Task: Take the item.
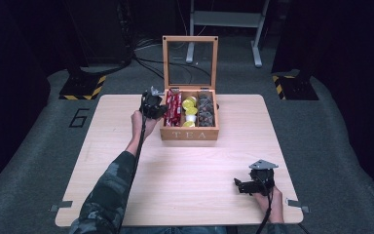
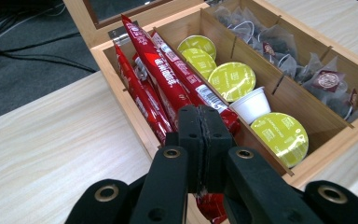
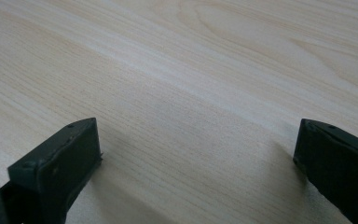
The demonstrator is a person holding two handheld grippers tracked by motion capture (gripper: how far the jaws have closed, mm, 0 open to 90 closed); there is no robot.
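Observation:
A wooden tea box (image 1: 190, 134) stands open at the table's far middle, its glass lid upright. Red sachets (image 1: 174, 108) fill its left compartment, yellow-green capsules (image 1: 190, 105) the middle one, tea bags (image 1: 205, 109) the right one. My left gripper (image 1: 156, 109) is at the box's left side. In the left gripper view that gripper (image 2: 200, 116) is shut on the near end of a red sachet (image 2: 182, 70), which slants up out of the box (image 2: 340, 144) beside the capsules (image 2: 232, 79). My right gripper (image 1: 238, 185) rests open at the near right; nothing lies between its jaws (image 3: 196, 144).
The light wooden table (image 1: 185, 170) has bare surface between the box and my right hand. Tea bags (image 2: 298, 51) lie in the box's far compartment. Grey carpet, cables and metal stand legs (image 1: 224, 19) lie beyond the table's far edge.

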